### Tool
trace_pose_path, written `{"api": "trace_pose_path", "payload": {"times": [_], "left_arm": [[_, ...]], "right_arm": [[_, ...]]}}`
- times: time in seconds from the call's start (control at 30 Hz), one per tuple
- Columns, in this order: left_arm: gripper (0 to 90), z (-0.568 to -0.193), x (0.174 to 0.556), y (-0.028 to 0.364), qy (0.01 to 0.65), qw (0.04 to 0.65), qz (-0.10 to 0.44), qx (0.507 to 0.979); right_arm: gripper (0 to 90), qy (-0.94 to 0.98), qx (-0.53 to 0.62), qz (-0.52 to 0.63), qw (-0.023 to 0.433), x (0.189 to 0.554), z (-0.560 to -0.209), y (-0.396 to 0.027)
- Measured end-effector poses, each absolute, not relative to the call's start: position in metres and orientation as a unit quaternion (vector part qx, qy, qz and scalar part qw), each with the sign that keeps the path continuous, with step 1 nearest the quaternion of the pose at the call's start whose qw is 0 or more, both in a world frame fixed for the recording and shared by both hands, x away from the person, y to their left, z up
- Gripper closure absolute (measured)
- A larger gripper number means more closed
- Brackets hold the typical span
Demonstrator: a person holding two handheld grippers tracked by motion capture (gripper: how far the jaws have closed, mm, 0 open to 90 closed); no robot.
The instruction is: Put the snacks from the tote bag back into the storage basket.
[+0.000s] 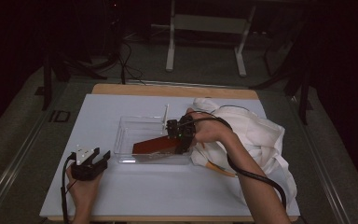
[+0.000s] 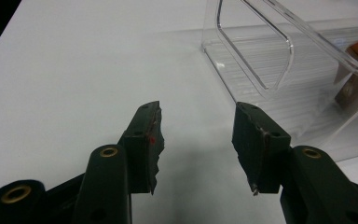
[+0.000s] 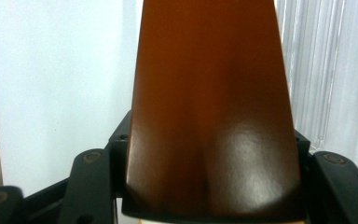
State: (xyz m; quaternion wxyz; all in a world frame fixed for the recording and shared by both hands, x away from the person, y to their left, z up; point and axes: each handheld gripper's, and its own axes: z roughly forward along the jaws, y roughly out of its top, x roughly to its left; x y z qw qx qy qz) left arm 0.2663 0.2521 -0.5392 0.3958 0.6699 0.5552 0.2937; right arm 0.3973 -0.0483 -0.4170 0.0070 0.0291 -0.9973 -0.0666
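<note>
Gripping one brown block [image 3: 212, 112], right claw [image 1: 181, 135] reaches one clear bin [image 1: 126, 135]; left claw [image 2: 198, 140] gapes.

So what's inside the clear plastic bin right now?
A brown flat block lies tilted in the clear bin, with the right tool at its end and its jaws on either side. The bin floor beneath the block is covered.

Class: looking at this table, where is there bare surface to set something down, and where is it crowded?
Free: the white table in front of the clear bin, and the strip left of it, around the open left gripper. Crowded: the right side, where the white cloth lies and the right gripper holds the brown object in the bin.
</note>
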Motion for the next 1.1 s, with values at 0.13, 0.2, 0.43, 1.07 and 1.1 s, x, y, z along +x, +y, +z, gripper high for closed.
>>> {"api": "trace_pose_path", "payload": {"times": [0.13, 0.2, 0.43, 1.07, 1.1], "left_arm": [[52.6, -0.5393, 0.2664, 0.2521, 0.555, 0.396, 0.293, 0.67], [52.6, -0.5393, 0.2664, 0.2521, 0.555, 0.396, 0.294, 0.67], [52.5, -0.5393, 0.2664, 0.252, 0.555, 0.395, 0.294, 0.671], [52.4, -0.5393, 0.2664, 0.252, 0.555, 0.395, 0.293, 0.671], [52.4, -0.5393, 0.2665, 0.2521, 0.555, 0.395, 0.293, 0.671]], "right_arm": [[41.2, -0.997, 0.027, -0.072, 0.01, 0.399, -0.4186, -0.0488], [40.9, -0.997, 0.026, -0.074, 0.009, 0.3994, -0.4184, -0.049], [39.5, -0.997, 0.021, -0.07, 0.006, 0.4, -0.42, -0.0505], [40.3, -0.997, 0.018, -0.069, 0.008, 0.3979, -0.4205, -0.0502], [40.1, -0.998, 0.017, -0.068, 0.007, 0.398, -0.4212, -0.05]]}}
